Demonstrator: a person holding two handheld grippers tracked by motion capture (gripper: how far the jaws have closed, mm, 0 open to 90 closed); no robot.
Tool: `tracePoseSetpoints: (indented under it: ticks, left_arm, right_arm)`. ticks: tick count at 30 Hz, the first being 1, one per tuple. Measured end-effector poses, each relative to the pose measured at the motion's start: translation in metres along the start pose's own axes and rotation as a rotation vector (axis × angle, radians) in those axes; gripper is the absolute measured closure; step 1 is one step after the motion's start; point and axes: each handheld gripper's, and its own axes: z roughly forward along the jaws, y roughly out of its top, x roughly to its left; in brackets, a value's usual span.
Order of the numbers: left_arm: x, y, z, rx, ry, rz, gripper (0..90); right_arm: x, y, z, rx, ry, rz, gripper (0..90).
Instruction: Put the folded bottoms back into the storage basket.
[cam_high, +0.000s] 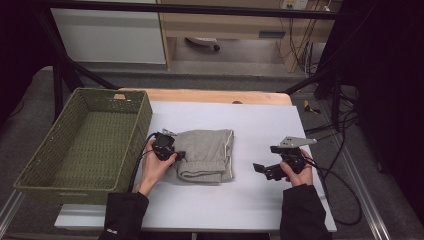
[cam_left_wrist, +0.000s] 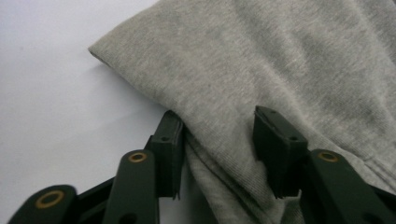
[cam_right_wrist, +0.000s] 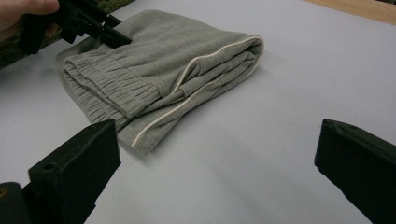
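A folded pair of grey shorts (cam_high: 206, 154) lies near the middle of the bench (cam_high: 250, 200), on its pale sheet, with the gathered waistband toward the person and a thin white piping line running along the right-hand fold. The left tool (cam_high: 176, 155) is at the left edge of the cloth. In the left gripper view, its two black jaws stand on either side of a fold of the grey fabric, partly closed around it; the cloth sits between them and touches both, though I cannot tell how firmly it is pinched. The left hand (cam_high: 156, 167) holds that tool low over the bench, cable trailing back toward the sleeve.

Well apart to the right, the right tool (cam_high: 261, 169) rests in the right hand (cam_high: 297, 170) just above the bare sheet, pointing toward the shorts. Its jaws stand wide apart with nothing between them.

At the left end of the bench sits a green woven basket (cam_high: 130, 135), its near wall just beside the left hand.
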Motion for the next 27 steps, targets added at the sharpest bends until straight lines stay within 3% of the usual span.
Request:
tracePoseSetpoints:
  ticks: [9,17,27]
  left_arm:
    - [-0.005,0.001,0.0,0.006,-0.008,-0.007,73.5]
    - [-0.004,0.001,0.001,0.015,-0.014,0.003,75.1]
    - [-0.004,0.001,0.002,0.019,-0.022,0.017,74.9]
  right_arm:
    - [0.003,0.002,0.005,0.001,-0.011,-0.008,0.6]
    - [0.006,0.006,0.012,0.01,-0.029,-0.012,0.6]
    - [0.014,0.017,0.032,0.043,-0.058,-0.029,0.6]
